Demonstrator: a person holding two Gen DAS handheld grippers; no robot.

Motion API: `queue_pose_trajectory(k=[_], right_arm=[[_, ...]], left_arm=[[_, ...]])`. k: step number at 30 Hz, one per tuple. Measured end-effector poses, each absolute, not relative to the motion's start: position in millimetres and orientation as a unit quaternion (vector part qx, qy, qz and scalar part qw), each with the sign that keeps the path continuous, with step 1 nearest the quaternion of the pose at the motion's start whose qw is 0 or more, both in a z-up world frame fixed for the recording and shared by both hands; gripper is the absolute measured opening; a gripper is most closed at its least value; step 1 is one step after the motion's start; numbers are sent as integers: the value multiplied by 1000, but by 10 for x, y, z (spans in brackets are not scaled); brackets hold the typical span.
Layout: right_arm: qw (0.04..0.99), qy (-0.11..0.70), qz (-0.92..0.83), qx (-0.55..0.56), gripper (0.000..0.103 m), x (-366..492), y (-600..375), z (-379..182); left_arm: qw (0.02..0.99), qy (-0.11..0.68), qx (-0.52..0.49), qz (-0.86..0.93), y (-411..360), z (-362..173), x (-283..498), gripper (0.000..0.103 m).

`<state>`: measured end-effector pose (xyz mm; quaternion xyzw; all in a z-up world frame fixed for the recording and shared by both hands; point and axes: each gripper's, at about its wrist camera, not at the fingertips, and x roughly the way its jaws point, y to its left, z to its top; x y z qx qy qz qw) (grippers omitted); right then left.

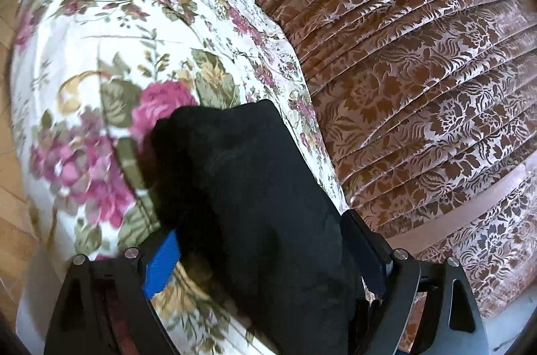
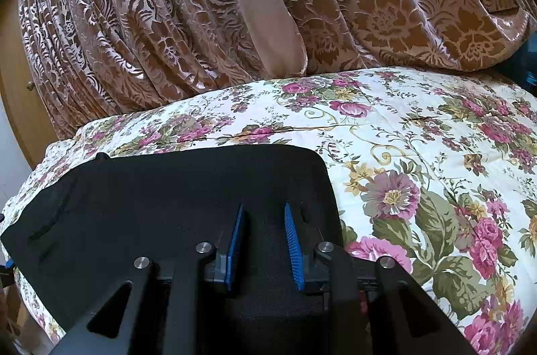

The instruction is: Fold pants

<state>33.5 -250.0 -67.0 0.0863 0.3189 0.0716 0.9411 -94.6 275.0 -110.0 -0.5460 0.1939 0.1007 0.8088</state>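
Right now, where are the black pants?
The black pants lie flat on the floral bedspread below the brown curtain, lower left in the right wrist view.

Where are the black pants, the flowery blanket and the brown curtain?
black pants (image 2: 188, 187), right wrist view, on the flat middle of the cloth
flowery blanket (image 2: 419, 153), right wrist view, on a bare patch
brown curtain (image 1: 419, 69), left wrist view, on its folds

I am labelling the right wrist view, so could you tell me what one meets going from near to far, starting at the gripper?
Right gripper → black pants lying flat → floral bedspread → brown patterned curtain.
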Motion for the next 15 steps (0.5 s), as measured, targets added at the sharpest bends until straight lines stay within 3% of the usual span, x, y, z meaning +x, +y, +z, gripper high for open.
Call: queue_pose_trajectory(k=[2,4,6,8,10,11,15], right_arm=[[941,318,72,86,25,332,-2500,-672],[941,318,71,86,26,334,-2506,-673],[942,318,71,86,26,333,-2501,-672],[941,318,71,86,26,334,-2497,-668],[942,318,71,86,26,330,-2497,-670],[941,318,71,87,26,334,-2511,-670],[942,317,71,87,26,330,-2497,-669]], left_arm=[[816,201,-534,100,2755,-1075,-881,86],[821,207,-521,104,2763,-1052,-822,71],[819,222,-519,101,2779,-1081,-745,48],[821,230,-514,99,2793,-1126,-674,43],[823,238,-504,107,2801,-1155,-642,31],[824,245,-497,117,2808,-1164,-633,20],[826,253,-490,118,2800,-1110,-632,15]])
